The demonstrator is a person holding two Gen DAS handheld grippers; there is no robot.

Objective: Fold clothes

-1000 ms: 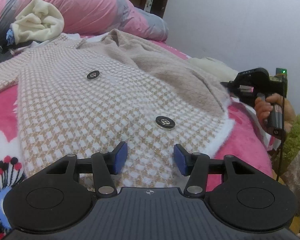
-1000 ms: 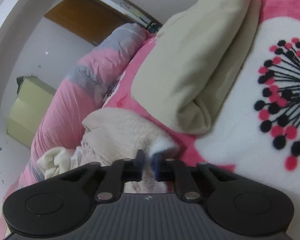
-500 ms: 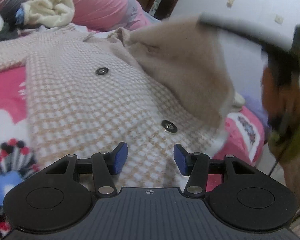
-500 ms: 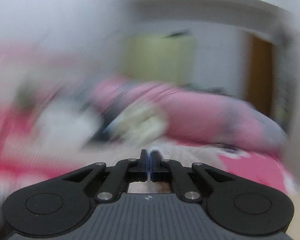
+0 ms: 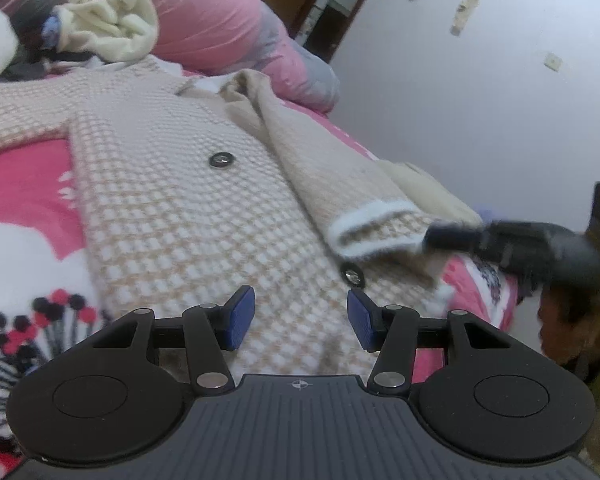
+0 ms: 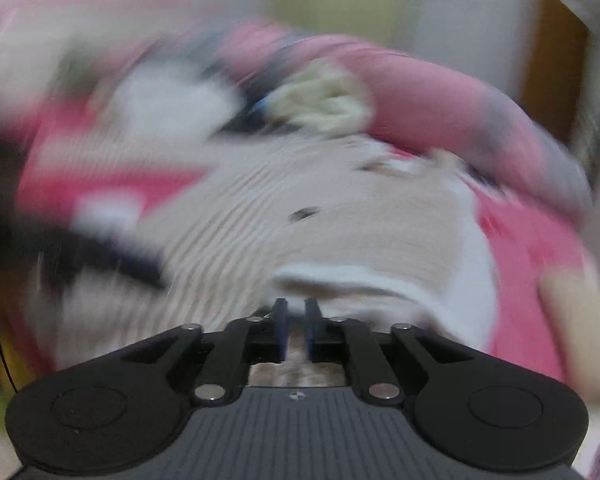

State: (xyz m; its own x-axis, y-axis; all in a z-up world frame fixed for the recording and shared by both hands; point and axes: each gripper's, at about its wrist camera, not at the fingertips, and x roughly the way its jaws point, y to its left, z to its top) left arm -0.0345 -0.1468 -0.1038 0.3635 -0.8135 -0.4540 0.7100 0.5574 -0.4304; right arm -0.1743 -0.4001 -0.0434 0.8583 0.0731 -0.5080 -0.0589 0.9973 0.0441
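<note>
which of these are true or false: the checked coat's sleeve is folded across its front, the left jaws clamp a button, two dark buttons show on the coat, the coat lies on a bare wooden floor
1. The checked coat has its sleeve folded across its front. True.
2. The left gripper clamps a button. False: its jaws stand apart over the cloth with nothing between them.
3. Two dark buttons show on the coat. True: the upper button and the lower button.
4. The coat lies on a bare wooden floor. False: it lies on a pink blanket.
</note>
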